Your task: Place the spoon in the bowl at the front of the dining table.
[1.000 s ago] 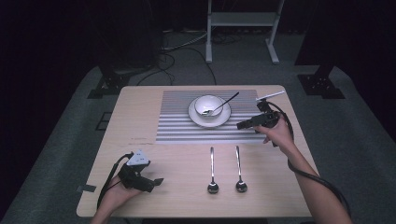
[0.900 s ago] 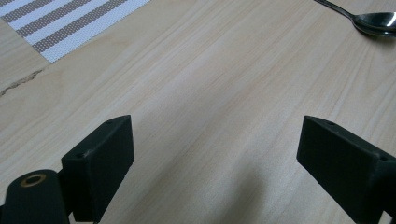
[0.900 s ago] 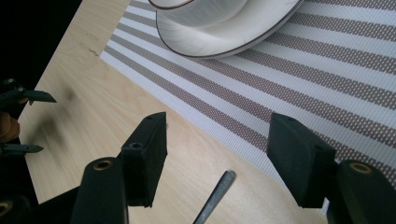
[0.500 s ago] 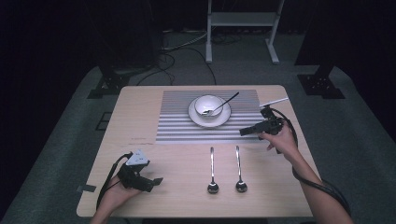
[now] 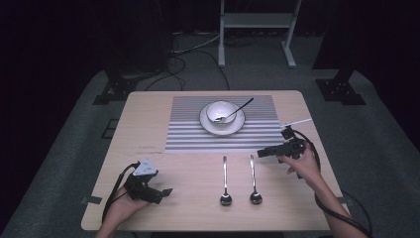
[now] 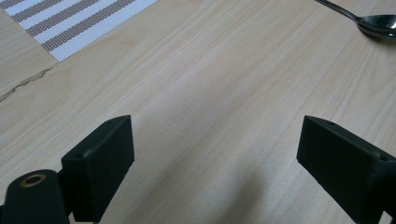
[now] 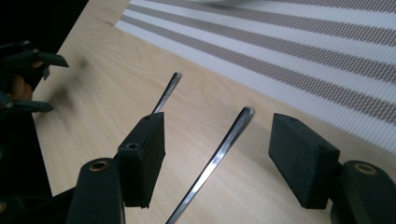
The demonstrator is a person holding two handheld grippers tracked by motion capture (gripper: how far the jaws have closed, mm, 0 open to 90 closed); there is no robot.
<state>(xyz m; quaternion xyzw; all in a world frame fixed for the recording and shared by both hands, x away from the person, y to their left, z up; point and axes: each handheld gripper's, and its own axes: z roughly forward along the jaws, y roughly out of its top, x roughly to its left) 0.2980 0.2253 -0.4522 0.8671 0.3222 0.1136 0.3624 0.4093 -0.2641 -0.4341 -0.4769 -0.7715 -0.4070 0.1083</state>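
Note:
Two metal spoons lie side by side on the bare wood near the front, a left spoon (image 5: 225,182) and a right spoon (image 5: 253,179). My right gripper (image 5: 261,152) hovers open over the right spoon's handle tip. In the right gripper view that handle (image 7: 227,138) runs between the jaws of the right gripper (image 7: 219,154), with the left spoon's handle (image 7: 166,93) beyond. My left gripper (image 5: 165,191) rests open at the front left with nothing in it. In the left gripper view, the left gripper (image 6: 217,154) faces bare wood, and a spoon's bowl (image 6: 379,24) shows at top right.
A striped placemat (image 5: 188,134) lies across the far half of the table (image 5: 148,114). On it stands a white plate (image 5: 205,124) bearing a white bowl (image 5: 214,109) with a third spoon (image 5: 237,109) leaning in it. Dark floor and stands surround the table.
My right gripper has moved from the placemat's right edge toward the person and leftward, down to the right spoon's handle tip. The left gripper has stayed put.

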